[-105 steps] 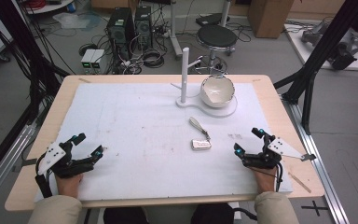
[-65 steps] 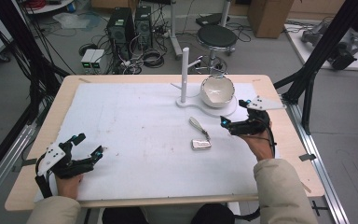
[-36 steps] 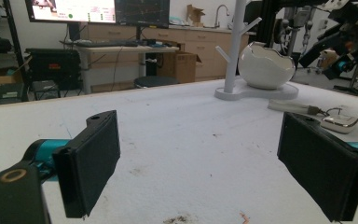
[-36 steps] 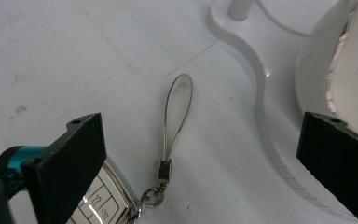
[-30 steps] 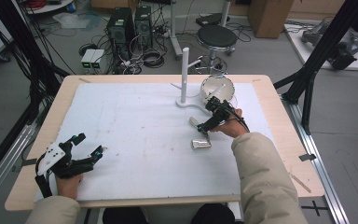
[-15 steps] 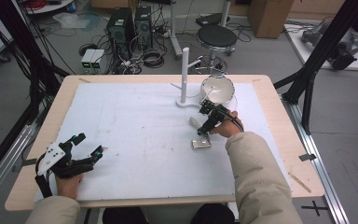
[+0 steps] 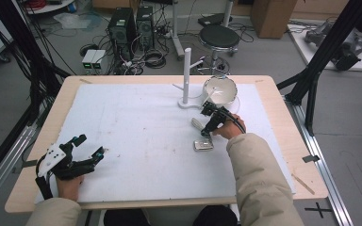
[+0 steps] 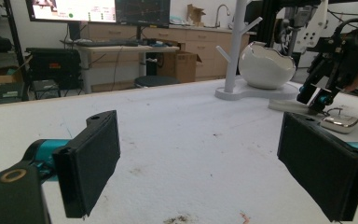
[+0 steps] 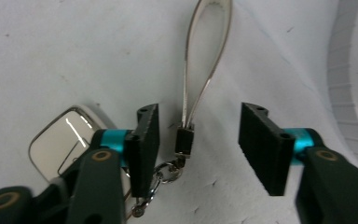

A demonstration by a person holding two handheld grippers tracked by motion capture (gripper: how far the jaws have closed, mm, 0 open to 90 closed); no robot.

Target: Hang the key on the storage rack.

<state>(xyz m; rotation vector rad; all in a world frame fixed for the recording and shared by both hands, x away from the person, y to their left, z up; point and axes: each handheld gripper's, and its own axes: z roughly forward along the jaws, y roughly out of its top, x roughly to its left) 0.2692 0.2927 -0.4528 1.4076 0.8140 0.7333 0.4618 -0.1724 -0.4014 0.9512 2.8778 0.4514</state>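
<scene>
A silver key fob lies on the white mat, and its pale loop strap runs toward the stand. My right gripper hangs open just over the strap. In the right gripper view the strap and its dark clasp lie between the jaws of that gripper, untouched, with the fob behind the left jaw. My left gripper rests open near the front left edge; between the wide-apart jaws of the left gripper there is only bare mat.
A white peg stand with a white bowl on its base stands at the back, just beyond the right gripper. The base's rim is close to the right jaw. The mat covers most of the wooden table.
My right gripper has travelled from the table's front right corner to the fob's strap and has come down over it. The left gripper has stayed put.
</scene>
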